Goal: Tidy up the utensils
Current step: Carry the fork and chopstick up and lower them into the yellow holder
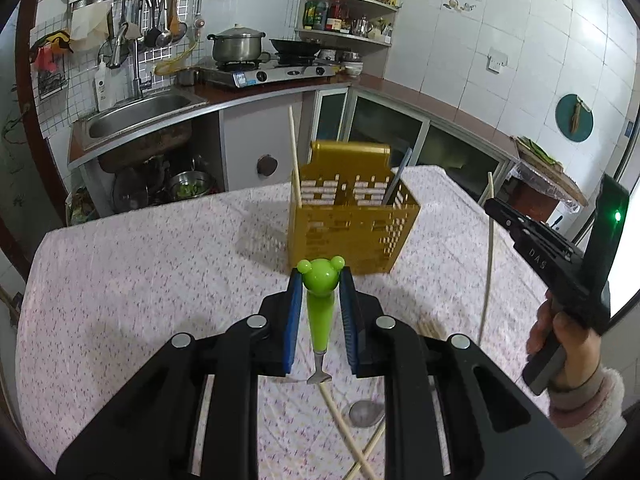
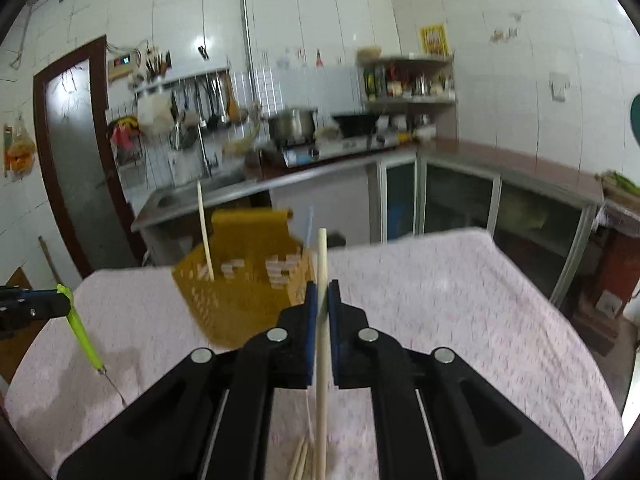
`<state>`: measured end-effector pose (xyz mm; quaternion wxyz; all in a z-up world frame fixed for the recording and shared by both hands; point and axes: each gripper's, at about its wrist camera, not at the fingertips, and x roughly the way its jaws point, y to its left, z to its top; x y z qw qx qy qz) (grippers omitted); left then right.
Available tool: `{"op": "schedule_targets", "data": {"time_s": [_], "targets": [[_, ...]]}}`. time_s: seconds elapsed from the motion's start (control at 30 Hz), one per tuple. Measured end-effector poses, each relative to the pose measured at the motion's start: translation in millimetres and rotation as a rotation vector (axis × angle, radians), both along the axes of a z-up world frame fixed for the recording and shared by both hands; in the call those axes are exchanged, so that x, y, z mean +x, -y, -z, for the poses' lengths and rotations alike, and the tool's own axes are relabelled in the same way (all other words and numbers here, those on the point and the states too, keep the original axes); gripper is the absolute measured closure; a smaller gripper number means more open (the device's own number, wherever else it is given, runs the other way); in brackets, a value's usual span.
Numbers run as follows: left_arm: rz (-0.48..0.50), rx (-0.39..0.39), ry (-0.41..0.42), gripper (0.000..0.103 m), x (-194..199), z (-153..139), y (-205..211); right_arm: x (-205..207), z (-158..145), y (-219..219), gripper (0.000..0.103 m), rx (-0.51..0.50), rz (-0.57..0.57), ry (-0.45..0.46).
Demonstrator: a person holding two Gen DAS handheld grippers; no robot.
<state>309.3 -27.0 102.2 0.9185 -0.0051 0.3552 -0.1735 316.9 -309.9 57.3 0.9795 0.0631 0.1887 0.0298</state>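
Two grippers were in play — the left gripper and the right gripper. One yellow slotted utensil caddy stood at the frame's centre. Chopsticks: one upright in the caddy, one lifted, at least four more on the cloth at the lower edge. One green bear-topped fork — and one metal spoon, lower centre.

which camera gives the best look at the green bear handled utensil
The left wrist view: the green bear-handled utensil sits centred and sharp between the left tool blue pads, bear head up, metal end hanging below. The right wrist view shows it only small and slanted at the left edge.
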Motion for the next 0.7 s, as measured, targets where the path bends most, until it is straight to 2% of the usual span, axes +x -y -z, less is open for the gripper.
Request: {"op": "schedule_targets", "data": {"time_s": [0.2,0.5,0.6,0.7], "targets": [[0.011,-0.018,0.051,0.085,21,-40,13,14,-35,-10,0.097,0.005,0.009,0.163],[-0.021,-0.025,0.164,0.085,62,-101,31,49,-92,-24,0.097,0.050,0.023,0.363],[-0.034,-0.023,0.203,0.085,78,-110,35,65,-101,-29,0.097,0.052,0.031,0.409],[-0.041,-0.029,0.217,0.085,95,-103,38,79,-99,-30,0.097,0.072,0.035,0.434]]}}
